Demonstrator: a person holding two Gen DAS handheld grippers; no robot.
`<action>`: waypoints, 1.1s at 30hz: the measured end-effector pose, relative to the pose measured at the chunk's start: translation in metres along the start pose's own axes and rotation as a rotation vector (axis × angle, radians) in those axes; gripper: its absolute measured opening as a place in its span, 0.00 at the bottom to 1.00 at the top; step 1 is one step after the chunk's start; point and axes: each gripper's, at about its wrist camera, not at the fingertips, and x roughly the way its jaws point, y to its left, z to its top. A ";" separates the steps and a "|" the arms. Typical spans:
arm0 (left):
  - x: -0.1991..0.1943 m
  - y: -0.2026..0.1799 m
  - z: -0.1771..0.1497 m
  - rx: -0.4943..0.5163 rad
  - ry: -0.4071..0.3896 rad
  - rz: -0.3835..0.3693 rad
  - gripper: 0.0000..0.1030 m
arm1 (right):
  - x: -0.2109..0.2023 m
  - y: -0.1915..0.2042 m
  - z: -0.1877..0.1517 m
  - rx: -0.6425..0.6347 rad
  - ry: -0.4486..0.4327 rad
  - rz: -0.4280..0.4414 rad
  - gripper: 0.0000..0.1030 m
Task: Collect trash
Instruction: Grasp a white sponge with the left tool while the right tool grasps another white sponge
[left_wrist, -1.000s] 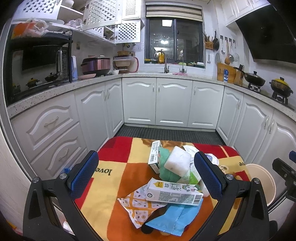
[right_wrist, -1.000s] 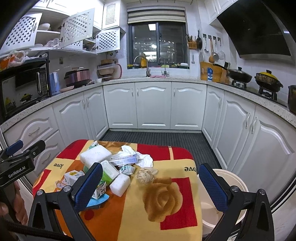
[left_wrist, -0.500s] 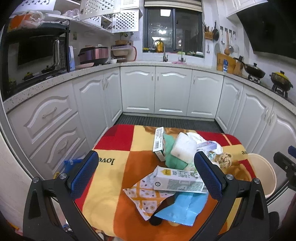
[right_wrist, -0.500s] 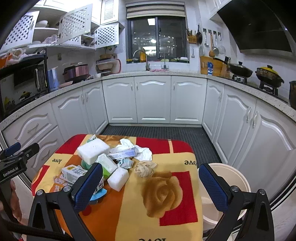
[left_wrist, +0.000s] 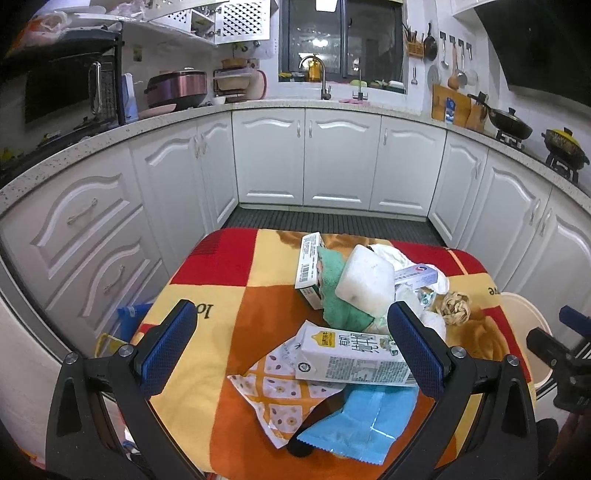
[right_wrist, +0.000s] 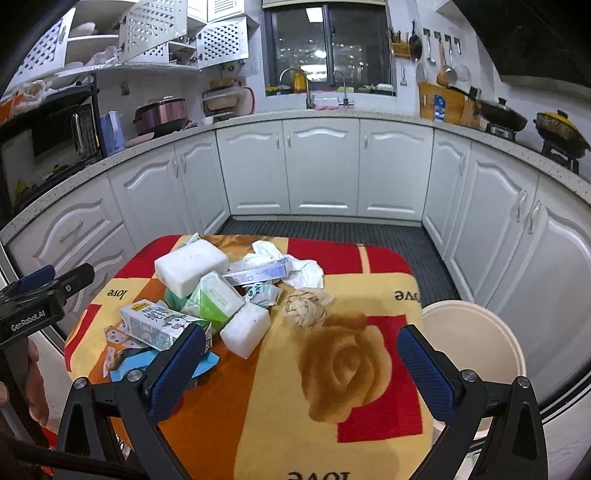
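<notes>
— Fleecy cloth, red, orange and yellow squares with a big rose print: that's the table cover (right_wrist: 354, 373) I'm working over. What do you see on it?

— A heap of trash at its left and far side. Nearest my left gripper (left_wrist: 291, 343) lies a glossy rectangular milk carton (left_wrist: 351, 360), flat on its side, resting on a patterned paper wrapper (left_wrist: 273, 387) and a crinkly blue foil packet (left_wrist: 362, 421).

— And behind those?

— A rough white foam block (left_wrist: 365, 282) leans on a green knitted cloth (left_wrist: 338, 295), with an upright cardboard box (left_wrist: 308, 269) touching the cloth on the left. From the right wrist view I also get a smaller foam block (right_wrist: 245, 328), a soft green tissue pack (right_wrist: 214, 299), a long thin box (right_wrist: 258, 273), crumpled white tissue (right_wrist: 303, 271) and a tan ball of scrunched paper (right_wrist: 304, 306) near the middle.

— Your tools?

— Both spread wide, nothing between the ridged blue pads. My right gripper (right_wrist: 299, 373) hangs over the rose print.

— The bin?

— A round cream plastic bin (right_wrist: 476, 332), just beside the table's right edge, open-topped.
</notes>
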 end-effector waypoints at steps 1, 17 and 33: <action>0.002 0.000 0.001 0.002 0.002 0.000 1.00 | 0.002 0.001 0.000 0.002 0.006 0.004 1.00; 0.042 0.007 0.027 0.018 0.117 -0.045 1.00 | 0.072 0.013 -0.008 0.079 0.186 0.184 0.75; 0.136 -0.060 0.045 0.258 0.360 -0.136 0.67 | 0.137 0.011 -0.018 0.239 0.313 0.367 0.34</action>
